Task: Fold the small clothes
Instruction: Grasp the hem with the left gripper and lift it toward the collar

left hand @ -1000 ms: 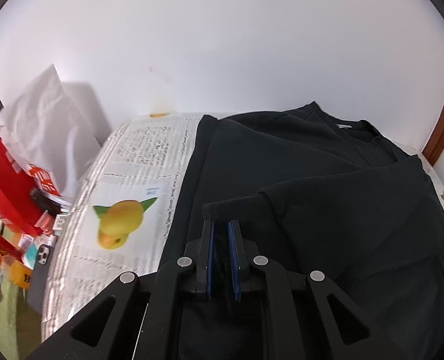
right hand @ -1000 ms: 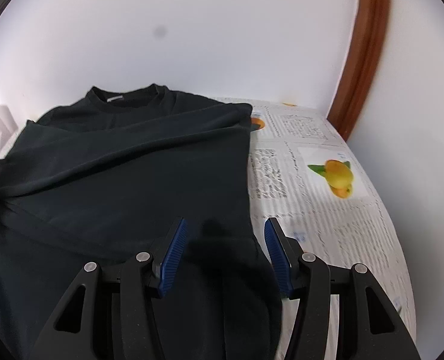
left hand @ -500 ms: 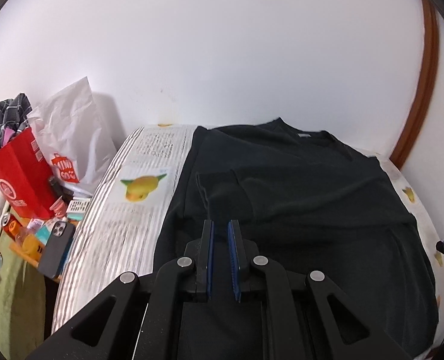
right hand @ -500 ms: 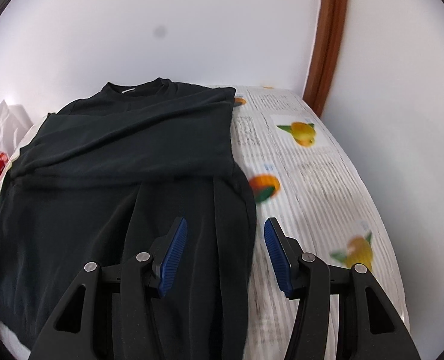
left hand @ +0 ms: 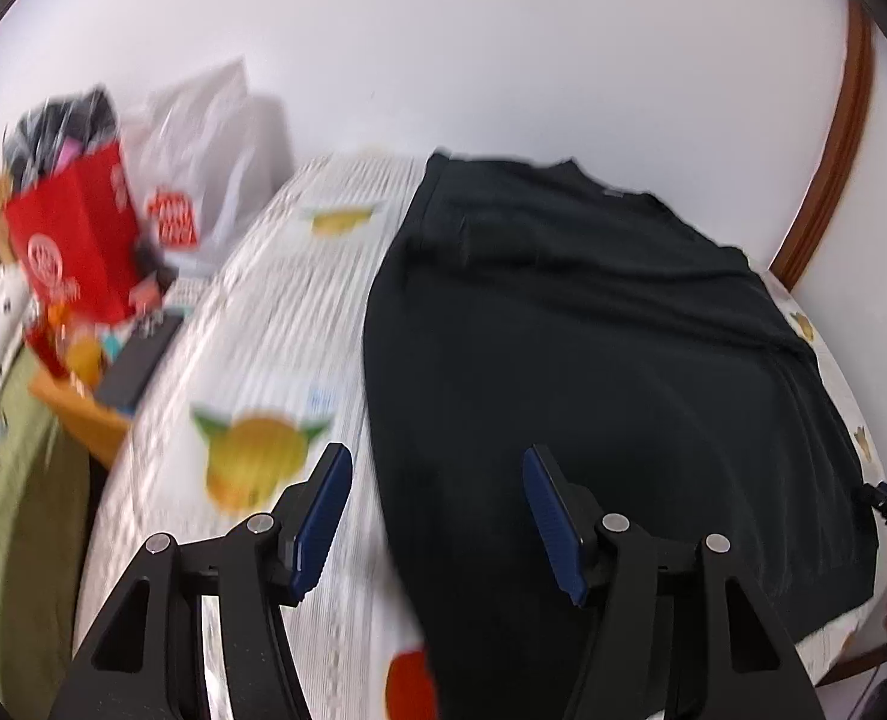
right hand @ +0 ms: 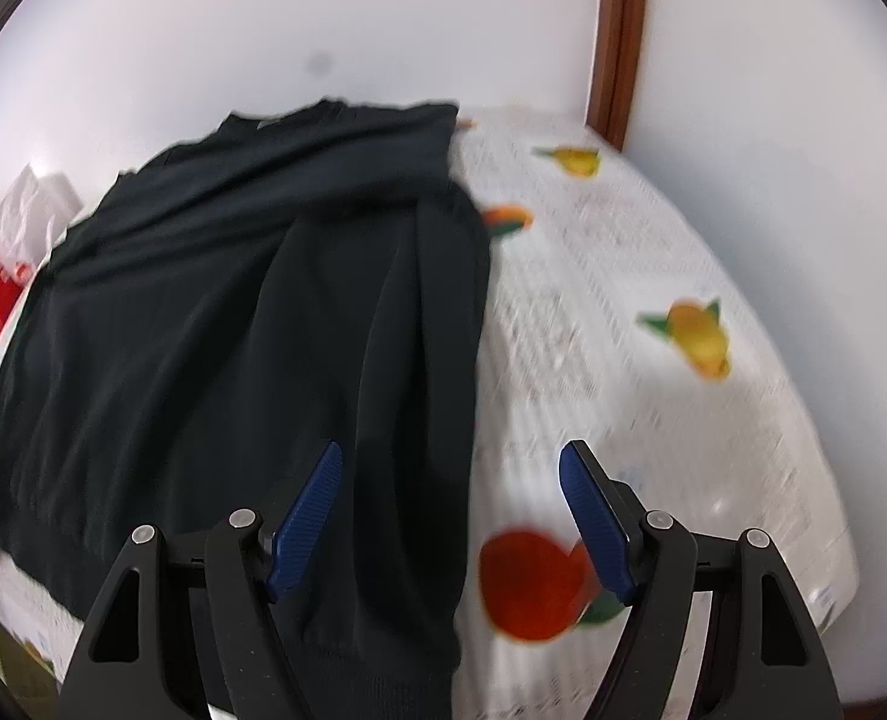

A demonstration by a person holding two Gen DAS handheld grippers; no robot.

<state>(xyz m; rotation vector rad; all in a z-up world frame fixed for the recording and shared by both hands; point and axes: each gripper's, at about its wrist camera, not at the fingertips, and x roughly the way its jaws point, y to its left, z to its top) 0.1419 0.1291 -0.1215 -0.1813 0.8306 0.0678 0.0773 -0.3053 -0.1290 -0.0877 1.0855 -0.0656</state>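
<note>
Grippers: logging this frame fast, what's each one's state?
Left gripper: open, empty, above the black knit shirt.
Right gripper: open, empty.

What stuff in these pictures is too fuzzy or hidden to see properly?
- Left wrist view: the red paper bag and the clutter around it are motion-blurred; its logo is unreadable.
- Both views: the print on the white fruit-patterned cloth is smeared.
- Right wrist view: the black T-shirt's near hem is hidden behind the right gripper and cut off by the bottom edge.
</note>
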